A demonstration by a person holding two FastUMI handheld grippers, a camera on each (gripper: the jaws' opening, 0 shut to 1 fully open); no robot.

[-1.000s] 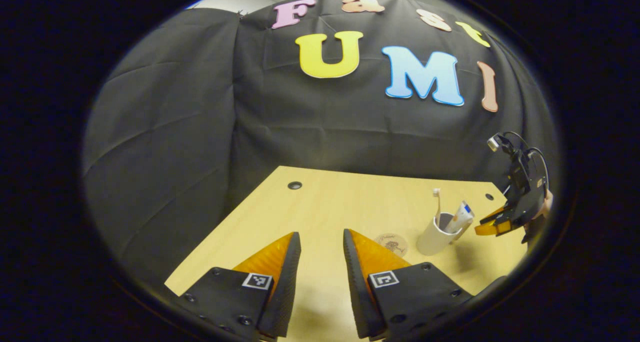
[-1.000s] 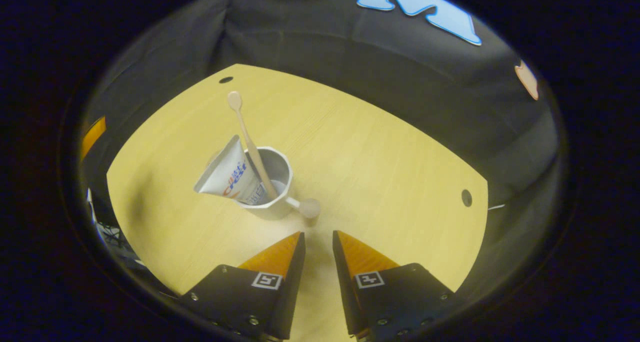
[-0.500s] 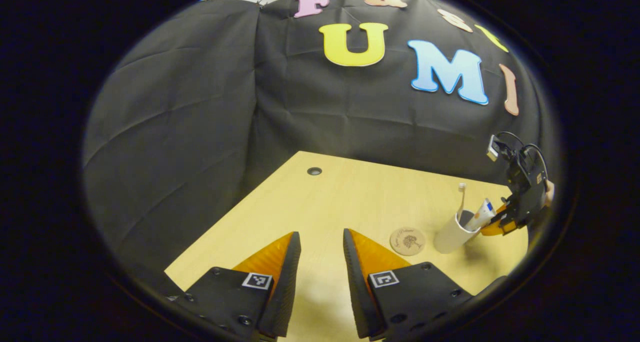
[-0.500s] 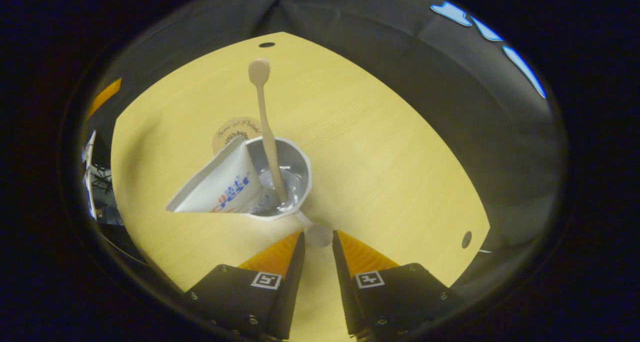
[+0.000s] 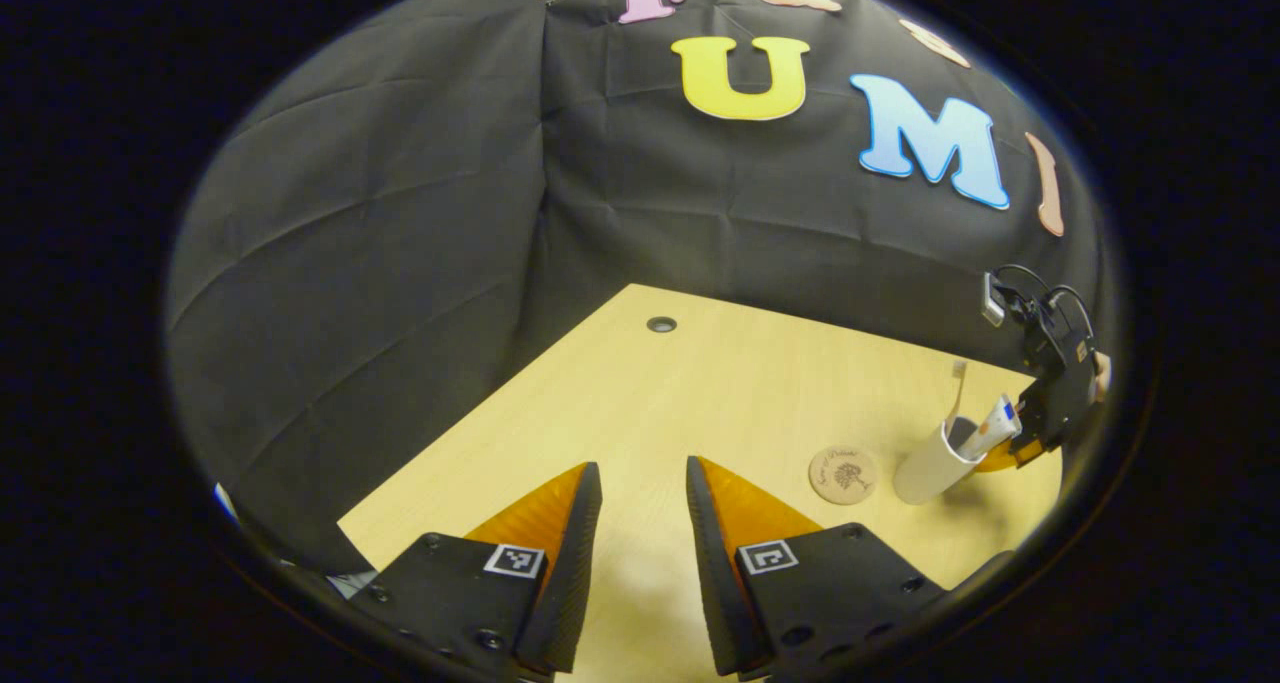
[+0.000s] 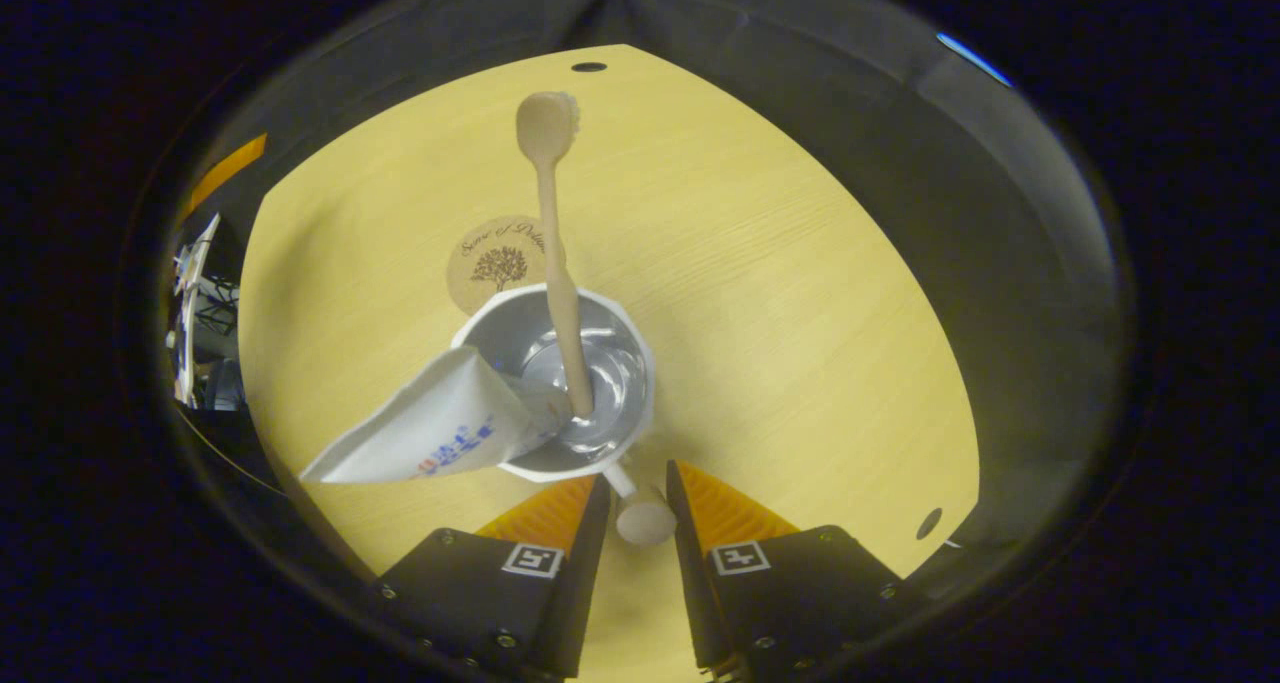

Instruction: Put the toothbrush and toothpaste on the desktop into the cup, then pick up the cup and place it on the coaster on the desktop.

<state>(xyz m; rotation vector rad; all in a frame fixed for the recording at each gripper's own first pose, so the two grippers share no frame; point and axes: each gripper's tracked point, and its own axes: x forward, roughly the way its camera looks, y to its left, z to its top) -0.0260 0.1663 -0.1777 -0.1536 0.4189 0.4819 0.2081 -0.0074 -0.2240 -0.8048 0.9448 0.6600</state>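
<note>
Right gripper view, cup (image 6: pixel 620 363) knob between fingertips (image 6: pixel 650 503), contact unclear

On the wooden desktop (image 6: pixel 800 293) — one white cup (image 6: pixel 560 393), one toothbrush (image 6: pixel 556 253) and one toothpaste tube (image 6: pixel 430 433) standing in it, one round coaster (image 6: pixel 495 263). Two grippers (image 5: pixel 642 523) (image 6: pixel 636 523) — and two small round holes (image 6: pixel 588 67) in the desktop.

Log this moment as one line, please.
phase: reaching handle | white cup: holds wooden toothbrush, toothpaste tube | right gripper: open | round coaster: bare
</note>
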